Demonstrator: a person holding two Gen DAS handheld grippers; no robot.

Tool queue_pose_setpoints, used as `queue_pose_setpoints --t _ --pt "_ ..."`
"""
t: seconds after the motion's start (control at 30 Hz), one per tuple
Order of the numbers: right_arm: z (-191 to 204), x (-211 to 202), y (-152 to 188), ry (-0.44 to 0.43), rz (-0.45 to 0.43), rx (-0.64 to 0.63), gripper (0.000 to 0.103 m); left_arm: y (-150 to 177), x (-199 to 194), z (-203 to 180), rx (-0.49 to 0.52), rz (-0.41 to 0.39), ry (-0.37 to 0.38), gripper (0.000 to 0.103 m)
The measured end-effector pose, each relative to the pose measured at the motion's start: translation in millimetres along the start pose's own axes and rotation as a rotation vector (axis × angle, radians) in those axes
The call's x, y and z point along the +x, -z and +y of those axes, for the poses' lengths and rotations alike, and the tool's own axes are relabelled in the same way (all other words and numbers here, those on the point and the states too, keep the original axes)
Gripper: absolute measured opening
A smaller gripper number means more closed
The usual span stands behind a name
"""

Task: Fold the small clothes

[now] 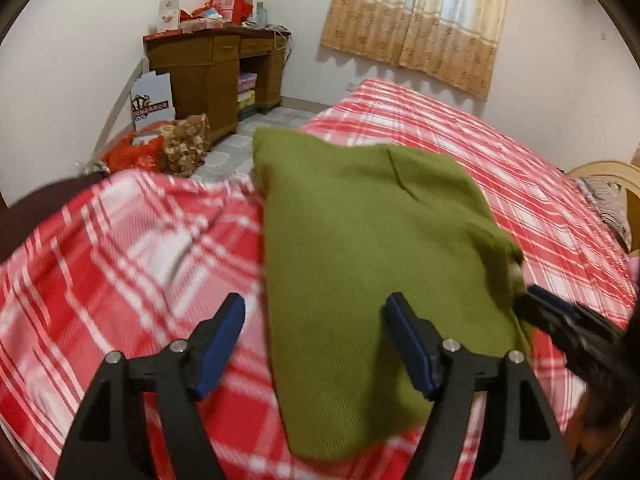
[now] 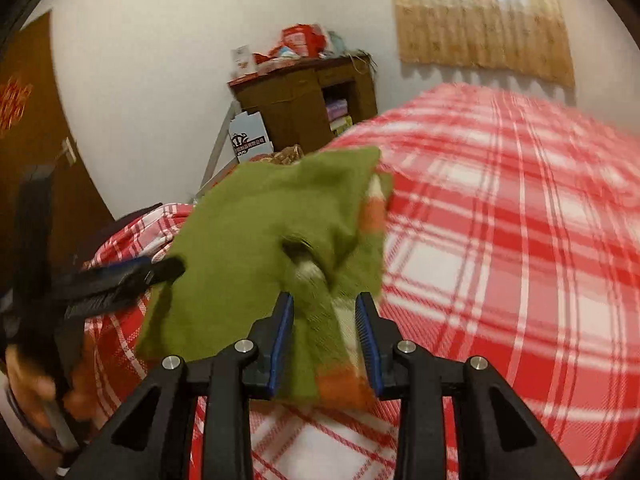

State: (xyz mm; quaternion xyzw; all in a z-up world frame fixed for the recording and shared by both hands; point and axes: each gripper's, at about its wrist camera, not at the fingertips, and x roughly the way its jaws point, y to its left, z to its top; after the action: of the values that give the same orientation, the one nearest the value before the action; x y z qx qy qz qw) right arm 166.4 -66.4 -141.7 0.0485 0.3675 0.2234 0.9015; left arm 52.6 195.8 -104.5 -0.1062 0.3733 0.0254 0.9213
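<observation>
A green knitted garment (image 1: 360, 240) lies on the red and white plaid bedspread (image 1: 120, 240), with an orange and white striped part showing in the right wrist view. My left gripper (image 1: 315, 300) stands open wide. Its right finger is over the garment's near edge, its left finger over the bedspread, and neither pad presses the cloth. My right gripper (image 2: 326, 300) is shut on a bunched part of the green garment (image 2: 256, 216), which fills the gap between its blue pads. The right gripper (image 1: 536, 300) shows at the garment's right corner, and the left gripper (image 2: 152, 280) at its left side.
A wooden desk (image 1: 216, 64) piled with red boxes stands in the far corner, with a white carton (image 1: 152, 100) and bags (image 1: 136, 152) on the floor beside it. A curtain (image 1: 416, 16) hangs behind the bed. The headboard (image 1: 600, 172) is at right, a brown door (image 2: 32, 140) at left.
</observation>
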Motion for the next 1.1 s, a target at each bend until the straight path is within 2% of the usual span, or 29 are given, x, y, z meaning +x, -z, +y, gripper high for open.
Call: queue_pose_setpoints --t 0.13,0.2,0.27,0.37,0.43,0.5,0.53,0.57,0.67,0.77,0.83,0.97,1.03,1.1 --pt "-14.6 16.5 8.5 -0.047 0.059 0.087 0.046 4.2 5.8 -6.7 0.016 0.056 0.039 0.075" --pt "-19.5 24.3 13.4 -0.08 0.064 0.129 0.051 1.4 13.0 -8.8 0.013 0.085 0.028 0.076" --pt "-19.4 26.7 16.5 -0.086 0.045 0.142 0.051 0.6 20.1 -8.1 -0.015 0.113 0.037 0.076" --pt "-12.0 27.4 16.3 -0.095 0.07 0.125 0.051 3.3 23.3 -6.1 -0.059 0.126 0.073 0.071" --pt "-7.3 26.3 15.8 -0.095 0.089 0.113 0.047 4.7 21.2 -7.5 -0.053 0.121 0.075 0.066" --pt "-7.3 25.9 16.1 -0.131 0.113 0.151 0.032 5.4 17.3 -10.4 -0.055 0.113 0.074 0.059" --pt "-8.7 25.3 15.8 -0.179 0.131 0.195 0.028 5.9 13.6 -11.5 -0.058 0.11 0.075 0.051" --pt "-10.3 23.9 15.2 -0.207 0.137 0.225 0.027 4.1 7.5 -13.4 -0.058 0.107 0.076 0.045" --pt "-11.6 11.3 9.8 -0.289 0.118 0.281 0.026 -5.8 -12.1 -15.9 -0.055 0.09 0.094 0.038" --pt "-15.9 6.5 8.2 -0.37 0.126 0.353 0.026 -13.3 -23.8 -16.5 -0.035 0.089 0.079 0.038" --pt "-18.9 7.0 13.2 -0.353 0.138 0.365 0.026 -13.4 -19.7 -16.6 -0.019 0.126 0.045 0.038" --pt "-24.3 14.2 32.6 -0.258 0.165 0.342 0.026 1.9 -2.5 -14.6 0.002 0.178 -0.02 0.038" --pt "-28.7 15.3 42.6 -0.243 0.153 0.331 0.026 7.1 -0.3 -18.3 0.027 0.18 -0.044 0.041" --pt "-27.5 9.9 43.3 -0.227 0.145 0.322 0.027 10.5 -5.1 -25.7 0.079 0.152 -0.103 0.043"
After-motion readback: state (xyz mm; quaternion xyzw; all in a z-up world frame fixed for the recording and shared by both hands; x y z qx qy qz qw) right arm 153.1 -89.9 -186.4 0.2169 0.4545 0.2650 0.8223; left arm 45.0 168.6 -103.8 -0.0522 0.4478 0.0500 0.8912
